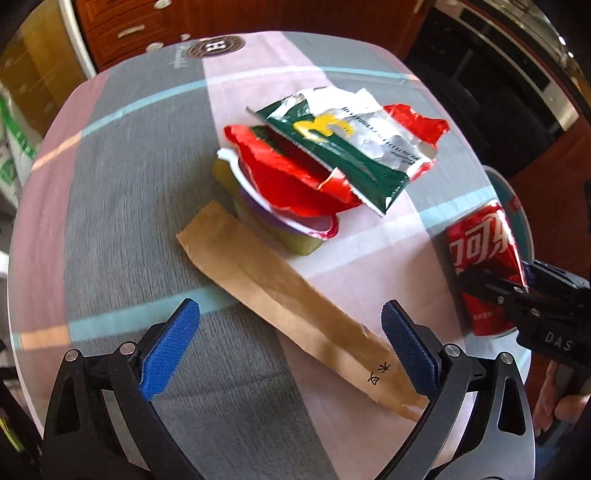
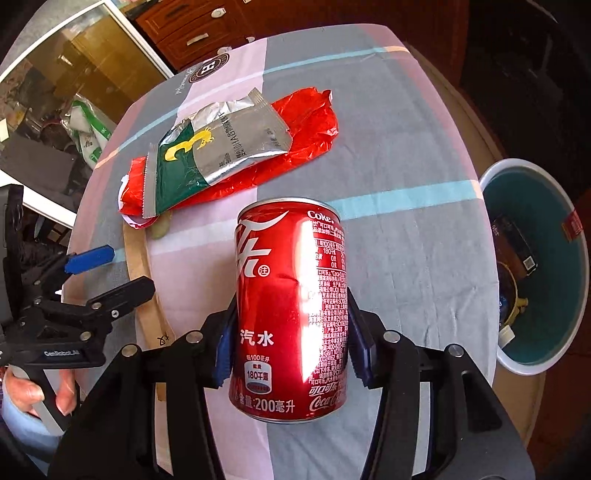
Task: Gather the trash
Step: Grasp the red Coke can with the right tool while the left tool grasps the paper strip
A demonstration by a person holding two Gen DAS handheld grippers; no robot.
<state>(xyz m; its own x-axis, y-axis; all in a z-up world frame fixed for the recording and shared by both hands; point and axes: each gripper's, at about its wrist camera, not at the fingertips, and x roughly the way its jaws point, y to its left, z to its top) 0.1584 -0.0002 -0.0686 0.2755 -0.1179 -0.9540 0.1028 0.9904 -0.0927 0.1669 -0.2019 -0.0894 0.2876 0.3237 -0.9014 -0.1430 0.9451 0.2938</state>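
My right gripper point(image 2: 291, 354) is shut on a red Coca-Cola can point(image 2: 291, 288) and holds it above the table; the can also shows in the left wrist view point(image 1: 484, 258). My left gripper point(image 1: 291, 350) is open and empty, its blue pads either side of a long brown paper sleeve point(image 1: 280, 291). Beyond it a yellow-green cup point(image 1: 280, 225) lies under a red wrapper point(image 1: 291, 177) and a green and silver sachet point(image 1: 354, 147). A teal bin point(image 2: 535, 266) with a white rim stands on the floor right of the table.
The table has a pink, grey and blue checked cloth point(image 2: 406, 155). Wooden drawers point(image 2: 192, 33) stand behind it. A glass cabinet point(image 2: 74, 66) and clutter lie far left. The bin holds some trash. The left gripper also shows in the right wrist view point(image 2: 107, 273).
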